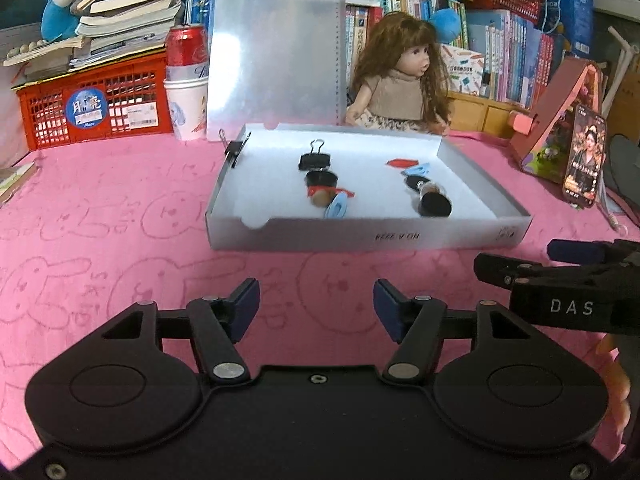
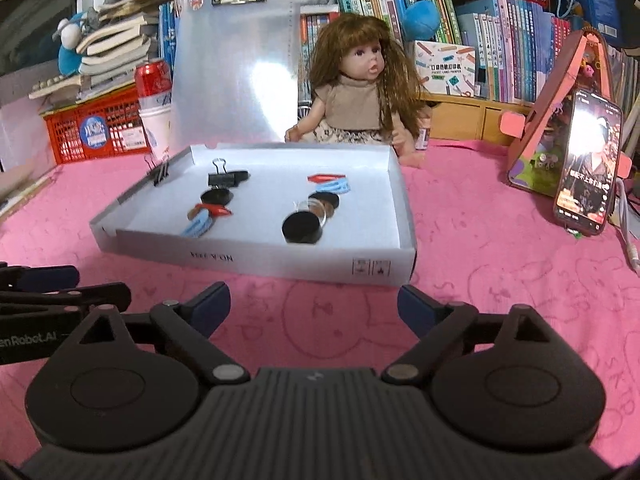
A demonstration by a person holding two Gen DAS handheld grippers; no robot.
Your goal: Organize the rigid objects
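Observation:
A shallow white box lies on the pink cloth. Inside are a black binder clip, a black round lid, red and blue hair clips on the left side, more red and blue clips and black round cases on the right side. Another binder clip grips the box's left wall. My left gripper is open and empty in front of the box. My right gripper is open and empty too; it also shows in the left wrist view.
A doll sits behind the box beside a clear clipboard. A red crate, a can in a cup, a phone on a stand and books ring the cloth.

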